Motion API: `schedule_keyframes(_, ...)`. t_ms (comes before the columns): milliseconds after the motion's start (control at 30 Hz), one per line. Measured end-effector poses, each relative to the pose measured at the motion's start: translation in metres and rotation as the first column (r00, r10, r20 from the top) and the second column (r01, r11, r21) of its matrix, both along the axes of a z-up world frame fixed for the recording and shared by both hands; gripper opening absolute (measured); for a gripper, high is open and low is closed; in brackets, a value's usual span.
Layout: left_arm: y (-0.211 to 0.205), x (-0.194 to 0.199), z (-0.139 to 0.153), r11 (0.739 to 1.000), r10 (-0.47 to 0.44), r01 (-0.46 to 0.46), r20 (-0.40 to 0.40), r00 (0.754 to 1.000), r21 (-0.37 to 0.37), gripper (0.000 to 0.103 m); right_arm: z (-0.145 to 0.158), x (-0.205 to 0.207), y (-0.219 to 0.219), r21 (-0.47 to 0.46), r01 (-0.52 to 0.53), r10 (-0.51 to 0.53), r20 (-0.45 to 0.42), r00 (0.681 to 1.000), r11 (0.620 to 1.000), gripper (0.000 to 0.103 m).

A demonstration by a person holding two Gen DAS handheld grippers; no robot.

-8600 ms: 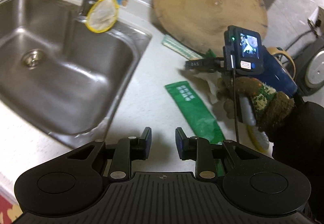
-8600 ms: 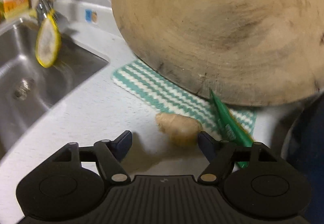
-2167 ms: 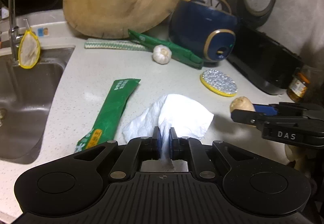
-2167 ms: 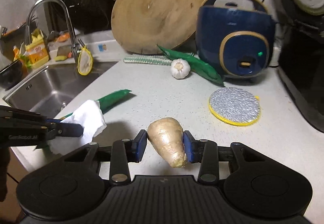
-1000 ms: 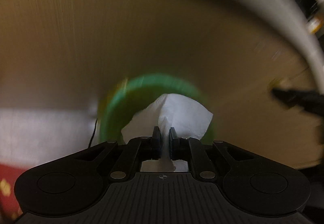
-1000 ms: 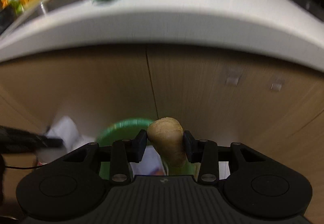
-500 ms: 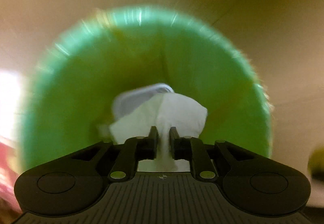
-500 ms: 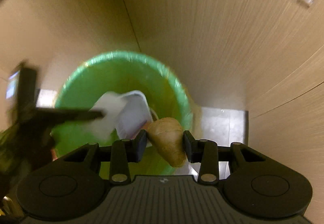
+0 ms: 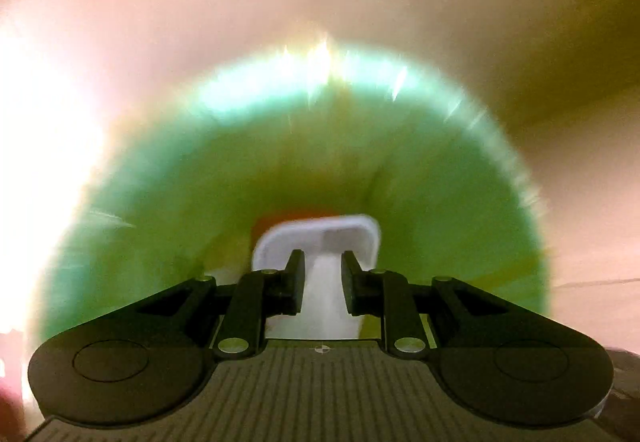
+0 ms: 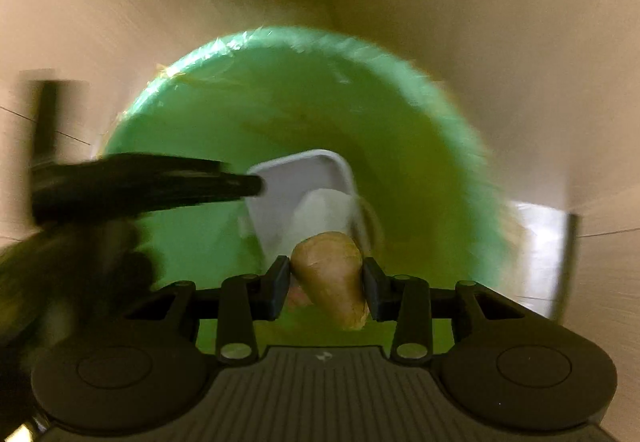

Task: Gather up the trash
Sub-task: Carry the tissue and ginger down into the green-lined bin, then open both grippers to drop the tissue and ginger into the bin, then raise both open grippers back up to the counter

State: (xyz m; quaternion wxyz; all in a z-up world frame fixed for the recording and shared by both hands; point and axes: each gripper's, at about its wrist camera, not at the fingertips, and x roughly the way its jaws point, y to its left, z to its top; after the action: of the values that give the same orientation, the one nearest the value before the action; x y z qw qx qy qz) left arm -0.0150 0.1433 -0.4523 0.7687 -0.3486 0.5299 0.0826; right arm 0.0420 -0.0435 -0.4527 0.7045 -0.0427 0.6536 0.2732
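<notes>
On the left, the left gripper [image 9: 322, 278] is over the mouth of the green bin [image 9: 168, 210], and this is where the moment has turned: half a second ago its jaws were pinched shut on a crumpled white tissue, and now they are opening with a clear gap between the pads. The tissue [image 9: 326, 294] shows as a pale blur in that gap, seemingly no longer pressed and slipping down toward a white tray [image 9: 352, 232] that lies at the bottom of the bin. The right wrist view seems to confirm it, since a white wad [image 10: 320, 210] already sits in the tray [image 10: 288, 194] there, below the left gripper's dark tip [image 10: 240, 184] reaching in from the left edge. That looks like 1 piece of trash delivered. Further right, the right gripper [image 10: 326, 284] has come down from counter height within the last second and now hangs above the same bin [image 10: 420, 162], jaws set at a narrow-to-middling width and clamped on a tan piece of ginger [image 10: 332, 274], which is held by its sides with the pointed end toward the camera. The ginger has not been let go yet, so the likely next step is for that grip to loosen so it drops beside the tissue. Both views are smeared by motion, and the floor and wooden cabinet fronts [image 10: 480, 22] around the bin are only vaguely readable.
</notes>
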Motion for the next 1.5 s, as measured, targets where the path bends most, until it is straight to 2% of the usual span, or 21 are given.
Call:
schedule_keyframes(100, 0.013, -0.024, 0.037, 0.996, 0.022, -0.023, 0.016, 1.0, 0.081, 0.022, -0.039, 0.007, 0.036, -0.009, -0.035, 0.035, -0.023, 0.999, 0.999, 0.038)
schedule_keyframes(233, 0.022, -0.032, 0.053, 0.977, -0.004, 0.015, -0.05, 0.999, 0.212, 0.022, -0.102, 0.005, 0.074, -0.141, -0.121, 0.115, -0.054, 0.992, 0.983, 0.039)
schedule_keyframes(367, 0.023, -0.045, 0.057, 0.977, 0.002, 0.009, -0.052, 0.999, 0.212, 0.022, -0.144, 0.006, 0.085, -0.229, -0.161, 0.149, -0.068, 0.987, 0.96, 0.039)
schedule_keyframes(467, 0.018, -0.046, 0.053, 0.976, -0.016, 0.029, -0.063, 0.998, 0.215, 0.022, -0.163, 0.005, 0.085, -0.259, -0.146, 0.133, -0.067, 0.989, 0.955, 0.038)
schedule_keyframes(533, 0.021, -0.051, 0.051, 0.978, -0.023, 0.037, -0.067, 0.997, 0.204, 0.022, -0.169, 0.001, 0.087, -0.295, -0.151, 0.135, -0.075, 0.988, 0.943, 0.039)
schedule_keyframes(667, 0.019, -0.057, 0.051, 0.979, -0.03, 0.046, -0.085, 0.996, 0.201, 0.022, -0.161, -0.004, 0.092, -0.322, -0.155, 0.133, -0.089, 0.987, 0.934, 0.04)
schedule_keyframes(733, 0.014, -0.054, 0.051, 0.976, -0.043, 0.061, -0.092, 0.995, 0.207, 0.022, -0.145, -0.001, 0.091, -0.315, -0.129, 0.107, -0.088, 0.99, 0.94, 0.04)
schedule_keyframes(867, 0.012, -0.05, 0.072, 0.97, -0.062, 0.082, -0.093, 0.994, 0.227, 0.022, -0.072, -0.01, 0.082, -0.196, -0.134, 0.128, -0.045, 0.991, 0.971, 0.043)
schedule_keyframes(967, 0.008, -0.043, 0.1, 0.962, -0.088, 0.106, -0.083, 0.993, 0.251, 0.022, -0.005, -0.02, 0.077, -0.155, -0.175, 0.189, 0.078, 0.979, 0.972, 0.044)
schedule_keyframes(1067, -0.002, -0.032, 0.131, 0.948, -0.122, 0.136, -0.067, 0.99, 0.288, 0.022, 0.054, -0.026, 0.067, -0.168, -0.195, 0.228, 0.207, 0.951, 0.966, 0.047)
schedule_keyframes(1133, -0.007, -0.031, 0.159, 0.939, -0.148, 0.154, -0.043, 0.988, 0.308, 0.022, 0.087, -0.023, 0.057, -0.169, -0.18, 0.22, 0.26, 0.94, 0.969, 0.047)
schedule_keyframes(1267, -0.024, -0.022, 0.201, 0.921, -0.201, 0.19, -0.004, 0.98, 0.339, 0.022, 0.14, -0.02, 0.024, -0.105, -0.137, 0.164, 0.316, 0.935, 0.985, 0.047)
schedule_keyframes(1400, -0.038, -0.016, 0.234, 0.904, -0.243, 0.223, 0.008, 0.97, 0.365, 0.022, 0.183, -0.032, -0.004, -0.104, -0.137, 0.168, 0.415, 0.894, 0.985, 0.047)
schedule_keyframes(1467, -0.046, -0.013, 0.25, 0.893, -0.267, 0.241, 0.015, 0.964, 0.38, 0.022, 0.204, -0.039, -0.017, -0.101, -0.144, 0.174, 0.472, 0.864, 0.984, 0.047)
schedule_keyframes(1500, -0.048, -0.013, 0.255, 0.888, -0.275, 0.249, 0.014, 0.961, 0.388, 0.023, 0.203, -0.041, -0.024, -0.105, -0.145, 0.178, 0.506, 0.844, 0.984, 0.047)
